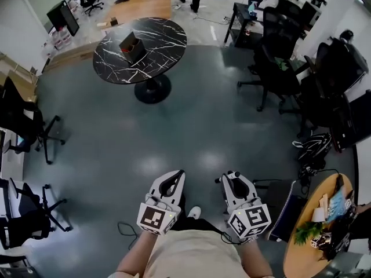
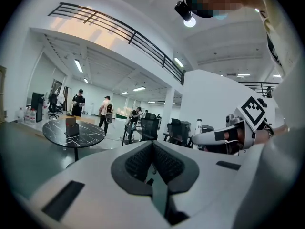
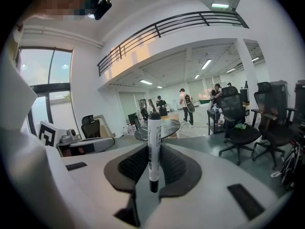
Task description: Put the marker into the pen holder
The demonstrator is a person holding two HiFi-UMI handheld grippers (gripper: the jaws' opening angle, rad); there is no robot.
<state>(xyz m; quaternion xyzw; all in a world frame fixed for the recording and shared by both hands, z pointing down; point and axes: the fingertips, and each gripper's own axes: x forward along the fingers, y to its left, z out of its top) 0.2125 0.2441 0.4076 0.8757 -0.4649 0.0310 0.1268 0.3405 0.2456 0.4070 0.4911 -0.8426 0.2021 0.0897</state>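
Marker (image 3: 154, 142) upright, clamped in right claw (image 1: 233, 176), left claw (image 2: 152, 146) closed, apparently empty.

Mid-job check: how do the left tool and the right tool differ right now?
Load: the right tool holds the marker upright between its jaws; the left tool holds nothing. Jaws: the left tool's meet at the tips; the right tool's are parted by the marker. Both are held low before the person's body, far from the round black table.

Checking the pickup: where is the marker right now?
In the right gripper view, the marker stands upright, clamped between the fingers of the right gripper.
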